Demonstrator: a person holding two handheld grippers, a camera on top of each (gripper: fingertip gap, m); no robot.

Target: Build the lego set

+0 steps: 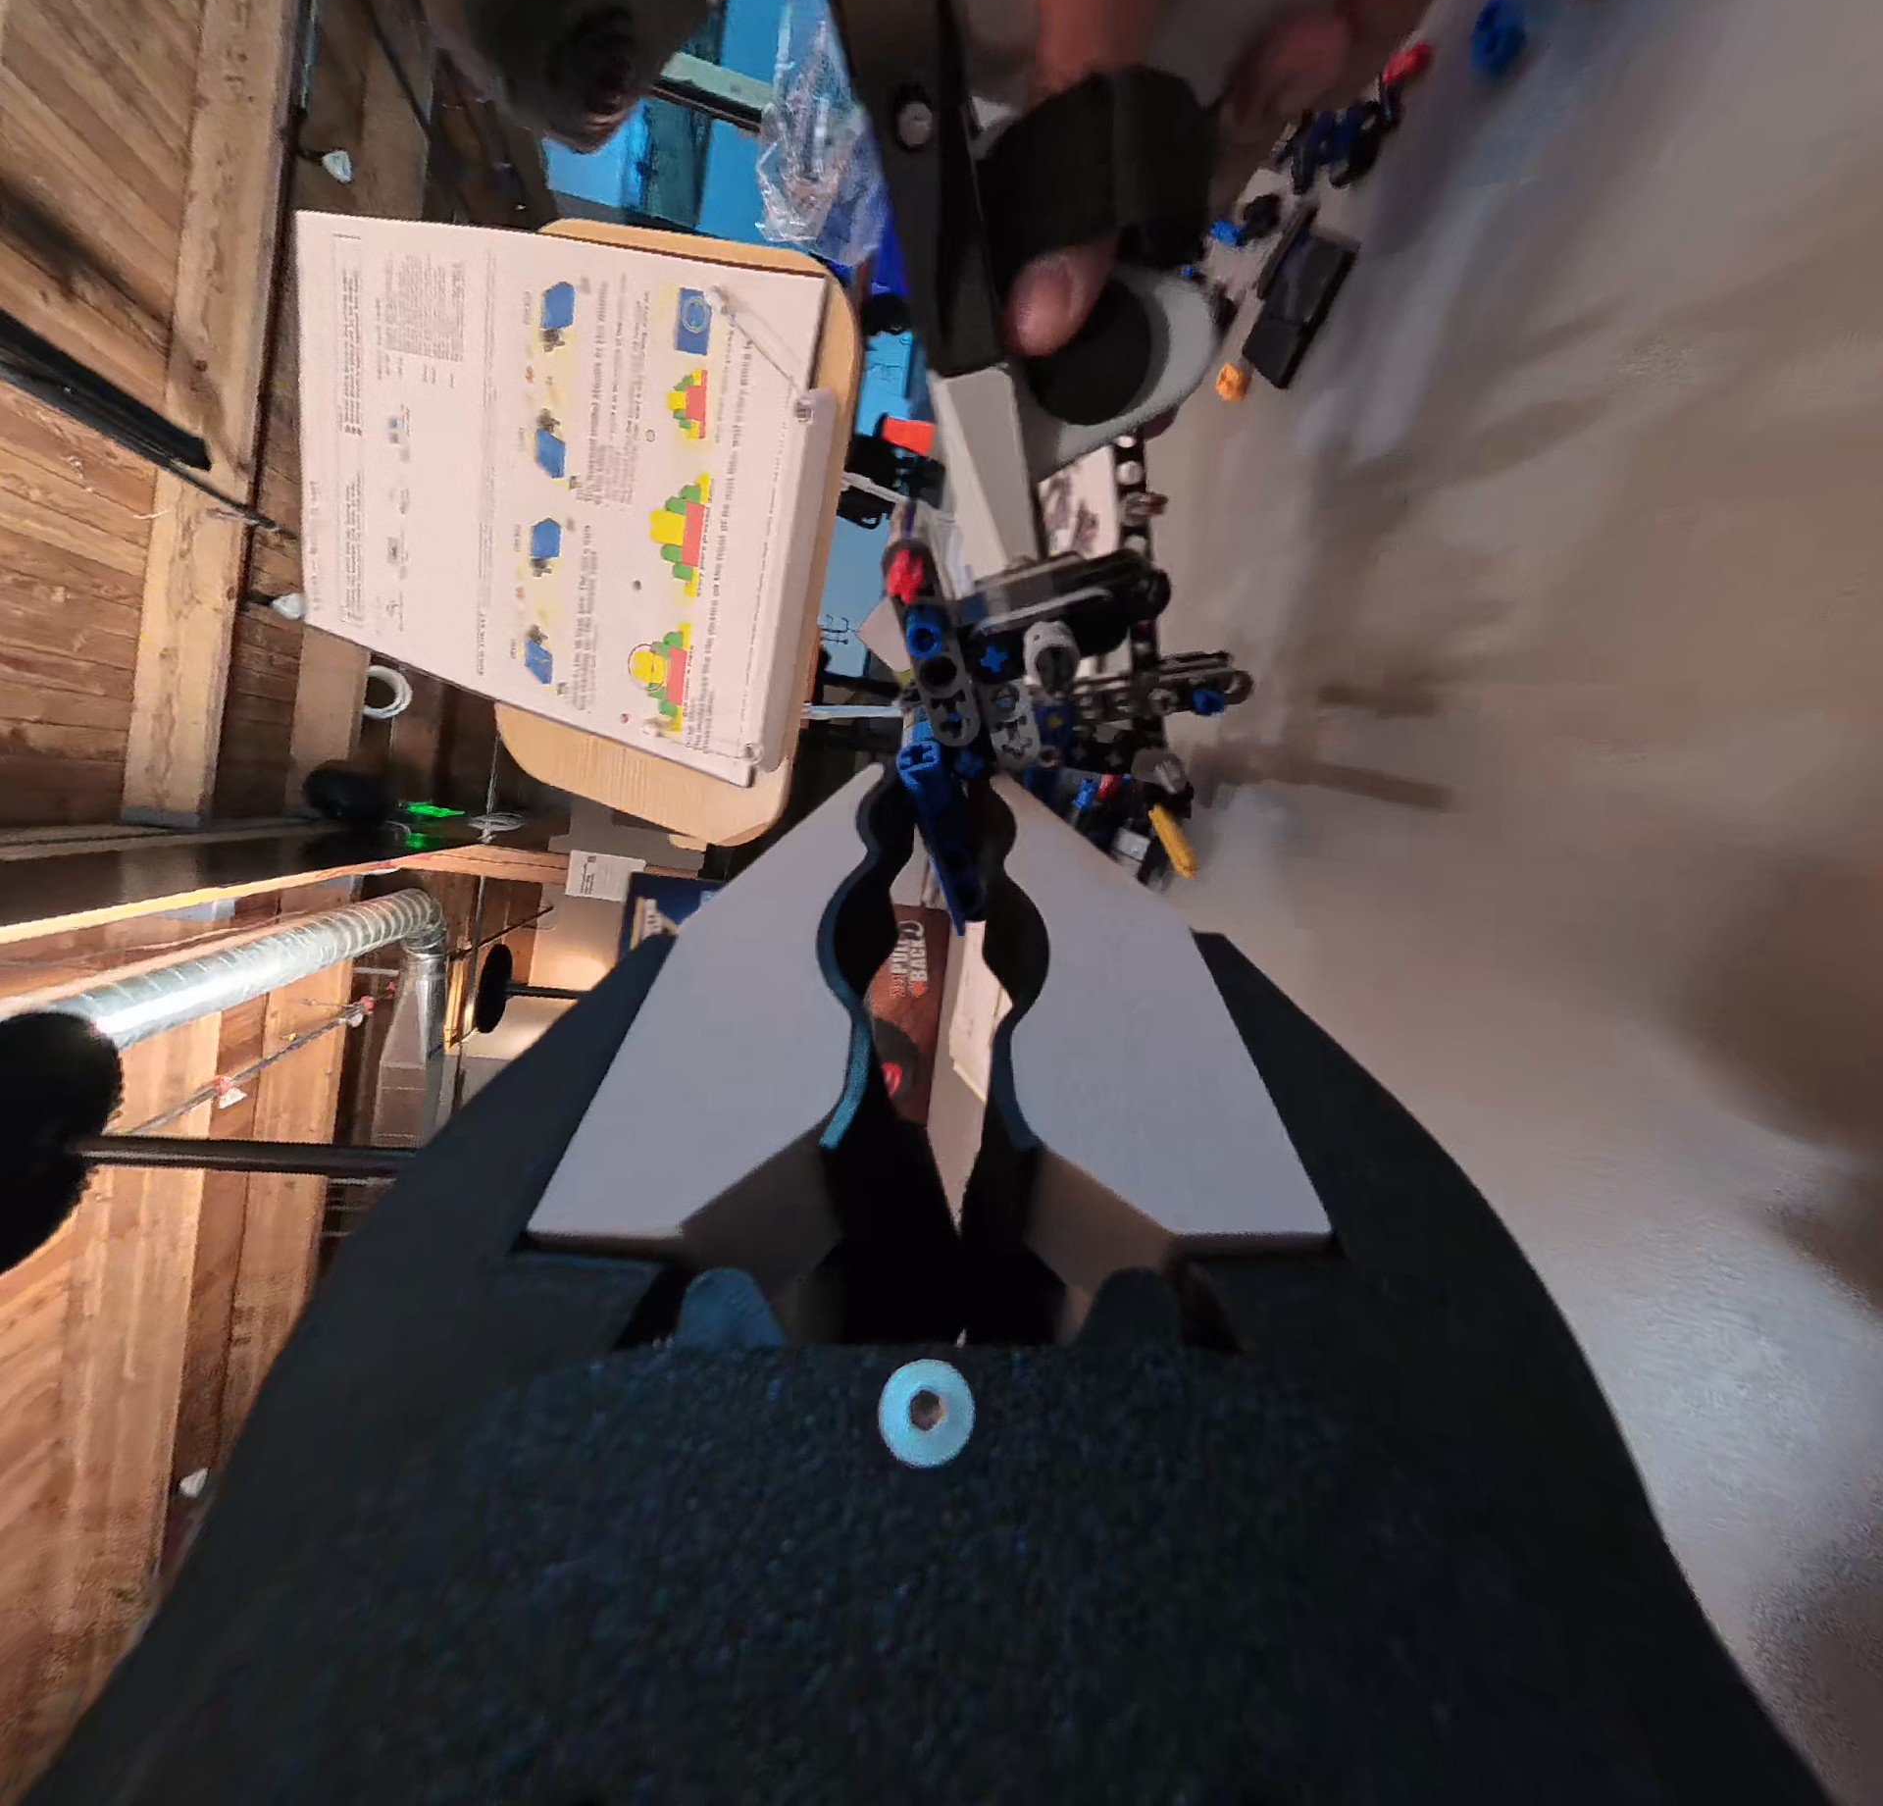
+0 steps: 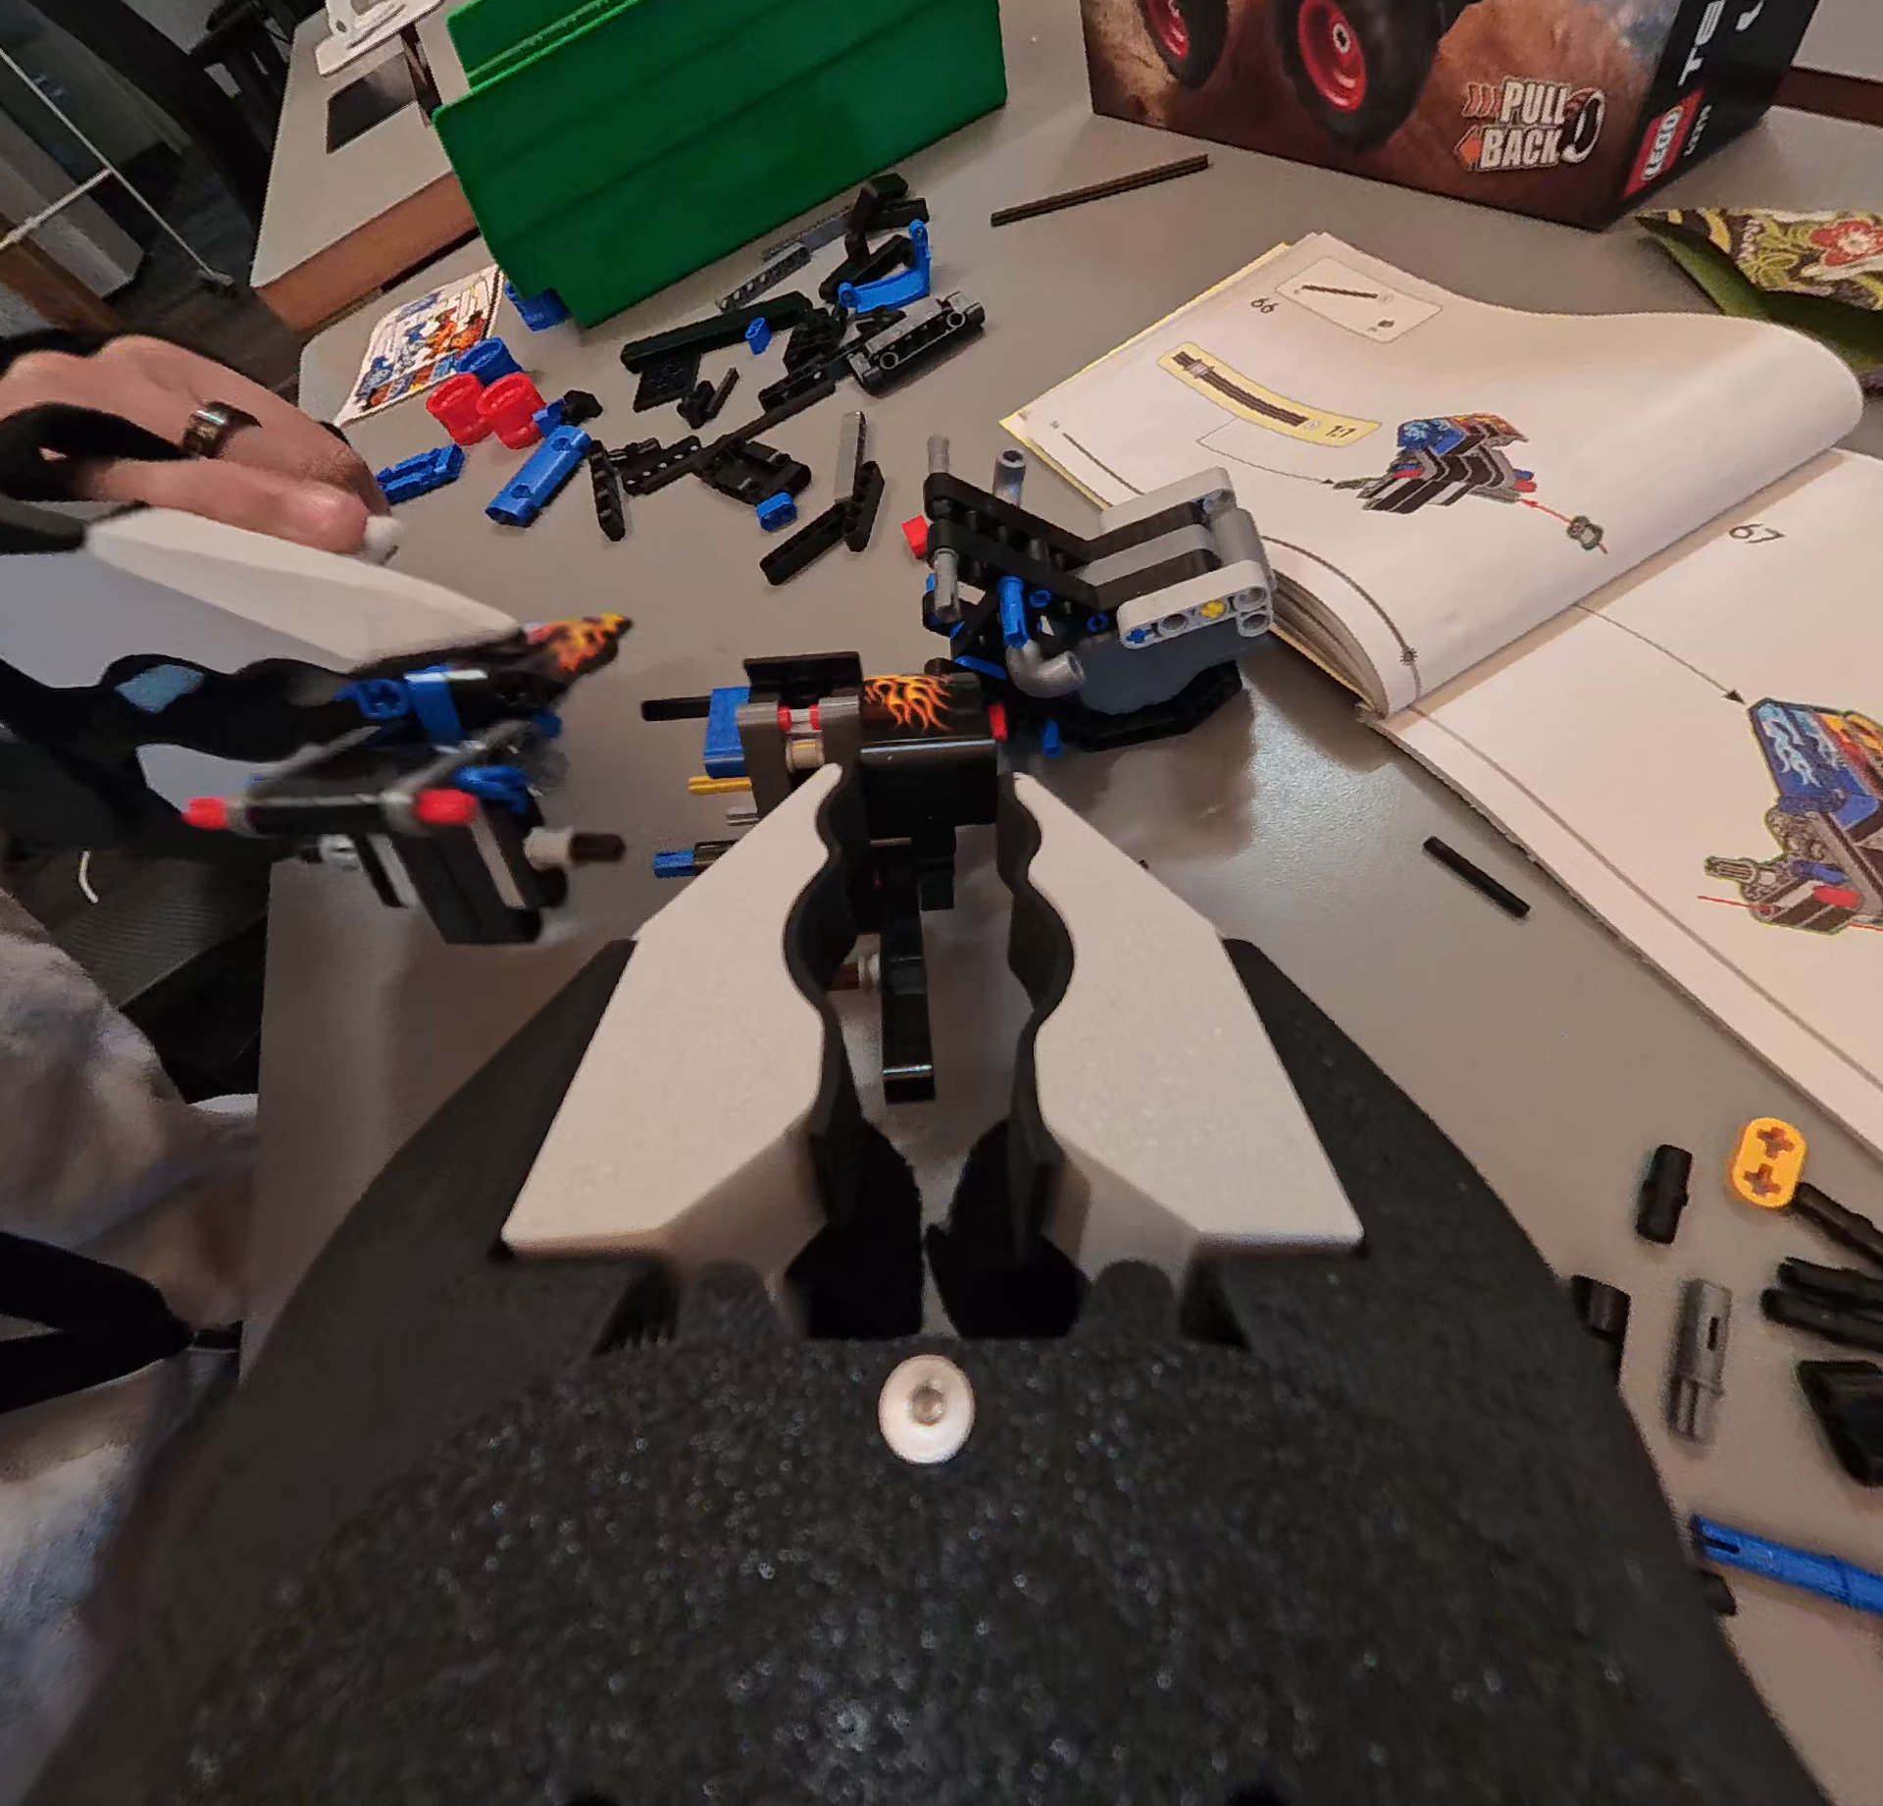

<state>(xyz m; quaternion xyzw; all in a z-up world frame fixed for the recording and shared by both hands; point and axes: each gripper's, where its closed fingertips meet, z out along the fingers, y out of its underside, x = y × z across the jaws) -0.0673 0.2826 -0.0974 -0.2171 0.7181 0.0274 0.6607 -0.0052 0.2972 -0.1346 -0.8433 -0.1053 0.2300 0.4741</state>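
Note:
My right gripper (image 2: 925,789) is shut on a black Lego sub-assembly with a flame sticker (image 2: 907,707), held just above the grey table. My left gripper (image 1: 943,789) is turned on its side and is shut on a blue-and-black sub-assembly (image 1: 948,840). In the right wrist view that piece (image 2: 428,768) hangs at the left, under a grey finger (image 2: 285,585) of the left gripper, a short gap from the right one's piece. A chassis with a grey motor block (image 2: 1111,595) stands on the table just behind.
An open instruction booklet (image 2: 1528,493) lies at the right, the set's box (image 2: 1427,55) behind it. A green bin (image 2: 713,106) and a pile of loose black, blue and red parts (image 2: 764,381) are at the back. More small parts (image 2: 1768,1161) lie near right. About 8 centimeters separates my left fingertips from my right.

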